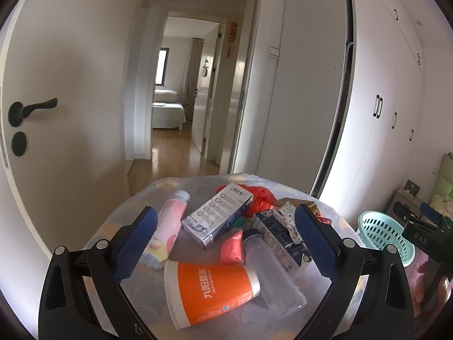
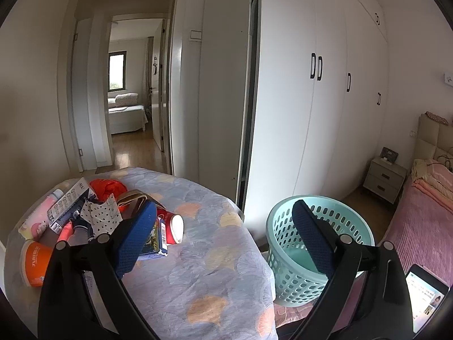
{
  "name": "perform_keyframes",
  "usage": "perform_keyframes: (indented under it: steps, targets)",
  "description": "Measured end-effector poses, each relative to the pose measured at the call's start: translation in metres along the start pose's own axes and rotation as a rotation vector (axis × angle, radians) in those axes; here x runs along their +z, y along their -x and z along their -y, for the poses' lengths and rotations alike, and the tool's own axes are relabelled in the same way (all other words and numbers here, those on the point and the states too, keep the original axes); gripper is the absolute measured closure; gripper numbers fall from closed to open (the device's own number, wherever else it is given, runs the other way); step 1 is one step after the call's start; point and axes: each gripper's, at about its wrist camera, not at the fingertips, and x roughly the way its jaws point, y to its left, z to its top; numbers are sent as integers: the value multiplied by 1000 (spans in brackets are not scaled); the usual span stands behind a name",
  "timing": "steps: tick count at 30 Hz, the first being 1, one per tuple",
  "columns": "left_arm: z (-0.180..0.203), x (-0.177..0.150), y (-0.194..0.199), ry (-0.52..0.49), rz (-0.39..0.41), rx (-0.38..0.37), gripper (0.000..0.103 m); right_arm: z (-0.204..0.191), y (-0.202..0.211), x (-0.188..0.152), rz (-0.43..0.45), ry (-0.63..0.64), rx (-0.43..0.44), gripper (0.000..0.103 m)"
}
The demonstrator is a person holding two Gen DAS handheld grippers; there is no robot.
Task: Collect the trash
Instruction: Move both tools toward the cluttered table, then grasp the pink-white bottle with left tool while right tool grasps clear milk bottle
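A pile of trash lies on a small table with a patterned cloth (image 2: 203, 255). In the left wrist view I see an orange cup (image 1: 209, 291), a clear plastic bottle (image 1: 271, 277), a grey-white carton (image 1: 218, 215), a pink tube (image 1: 167, 226), a dark carton (image 1: 280, 240) and a red bag (image 1: 260, 198). My left gripper (image 1: 226, 243) is open and empty, hovering over the pile. My right gripper (image 2: 226, 240) is open and empty, between the table and a teal mesh basket (image 2: 283, 255). A red can (image 2: 172, 226) lies near its left finger.
The teal basket (image 1: 379, 235) stands on the floor right of the table, beside a bed with a pink cover (image 2: 419, 226). White wardrobes (image 2: 325, 99) line the right wall. A doorway (image 1: 181, 99) opens behind the table. A lit phone (image 2: 424, 297) lies bottom right.
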Motion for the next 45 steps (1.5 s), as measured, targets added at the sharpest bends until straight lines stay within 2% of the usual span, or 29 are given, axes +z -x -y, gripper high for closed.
perform_keyframes:
  steps: [8,14,17,20,23,25,28,31,38,45]
  targets:
    - [-11,-2,1,13,-5,24,9,-7,-1,-2,-9,10,10,11]
    - [-38,-1,6,38,-9,89,9,-11,0,-2,-6,14,26,12]
    - [-53,2,6,57,-19,106,9,-16,-1,-2,-14,15,46,18]
    - [-68,1,-2,73,-68,107,9,-22,-5,-4,-40,18,81,27]
    - [-85,-1,-27,92,-163,42,9,-34,-9,-10,-86,19,148,40]
    - [-92,-2,-45,91,-218,16,10,-45,-12,-15,-121,28,199,40]
    - [-99,-1,-72,79,-272,-14,12,-68,-14,-28,-196,24,320,40]
    - [-106,-4,-100,82,-352,-42,28,-92,-14,-41,-241,58,370,40]
    - [-120,-12,-134,106,-447,-62,29,-124,-22,-62,-366,53,499,40]
    - [-125,-19,-159,122,-521,-93,29,-138,-41,-79,-476,26,539,39]
